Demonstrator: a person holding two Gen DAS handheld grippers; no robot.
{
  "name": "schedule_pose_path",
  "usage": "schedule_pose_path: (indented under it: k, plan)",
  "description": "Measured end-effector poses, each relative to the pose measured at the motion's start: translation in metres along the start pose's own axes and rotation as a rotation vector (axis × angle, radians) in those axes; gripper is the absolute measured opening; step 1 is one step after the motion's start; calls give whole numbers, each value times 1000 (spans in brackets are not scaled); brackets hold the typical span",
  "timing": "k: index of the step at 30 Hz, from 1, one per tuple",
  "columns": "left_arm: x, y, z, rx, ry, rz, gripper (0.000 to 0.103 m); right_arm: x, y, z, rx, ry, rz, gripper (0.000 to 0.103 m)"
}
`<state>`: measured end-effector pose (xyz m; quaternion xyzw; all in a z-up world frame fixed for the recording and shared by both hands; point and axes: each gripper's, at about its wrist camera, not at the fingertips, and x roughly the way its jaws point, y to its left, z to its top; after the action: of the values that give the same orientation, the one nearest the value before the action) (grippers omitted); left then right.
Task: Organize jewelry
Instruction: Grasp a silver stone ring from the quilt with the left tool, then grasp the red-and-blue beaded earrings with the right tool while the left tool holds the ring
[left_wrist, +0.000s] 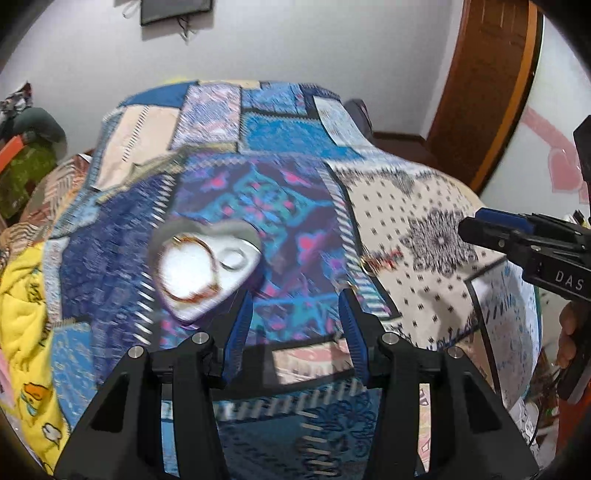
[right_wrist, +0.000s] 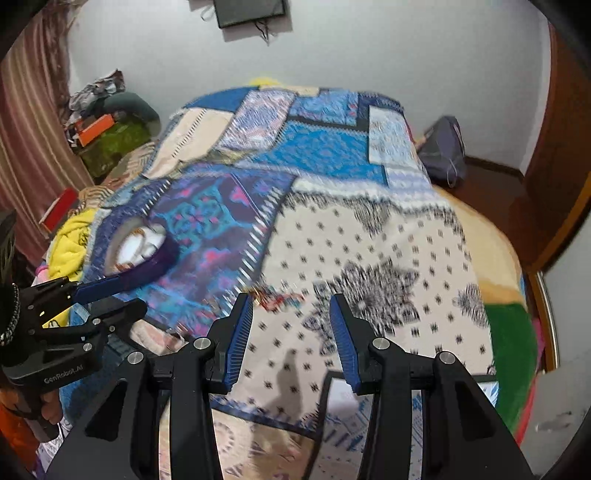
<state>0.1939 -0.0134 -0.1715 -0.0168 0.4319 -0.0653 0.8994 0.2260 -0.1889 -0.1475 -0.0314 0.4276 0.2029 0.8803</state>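
An open heart-shaped jewelry box with a white lining lies on the patchwork quilt, and a gold bangle rests inside it. A small red and gold jewelry piece lies loose on the quilt to its right. My left gripper hovers open between the two, holding nothing. In the right wrist view the same jewelry piece sits just beyond the fingertips of my right gripper, close to its left finger; the jaws are open and empty. The box is at the left, behind the left gripper.
The quilt covers a bed. A yellow blanket is bunched at its left edge, with clutter and an orange box behind. A dark bag sits on the floor by a wooden door. A green blanket hangs at right.
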Motion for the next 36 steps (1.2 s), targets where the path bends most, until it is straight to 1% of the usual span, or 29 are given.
schedule_pose_path:
  k: [7,11,13,17,19,22,24,28,31,33,36]
  plan:
    - [31,-17,-14,10,84,-68,47,21,-13,-16,22,72,10,40]
    - [42,-21,-17,6,106,-96,46,31,-14,-15,24,79,30,39]
    - [46,-22,-17,5,115,-103,38,36,-14,-13,21,77,42,40]
    - [52,-24,-16,13,115,-106,30,46,-10,-8,9,81,60,39]
    - [54,-25,-15,22,114,-103,23,52,-8,-6,-5,89,65,39]
    - [55,-25,-16,38,108,-90,17,58,-6,-6,-25,103,62,39]
    - [56,-24,-16,33,106,-93,17,62,-5,-6,-36,110,61,39]
    - [57,-19,-16,17,101,-102,13,69,-4,-4,-33,126,69,34]
    - [57,-17,-16,7,97,-109,13,74,-6,-2,-1,114,79,29]
    - [57,-16,-16,3,94,-112,13,77,-7,-2,11,112,66,17]
    - [57,-16,-17,1,90,-115,13,76,-7,-4,13,103,62,15]
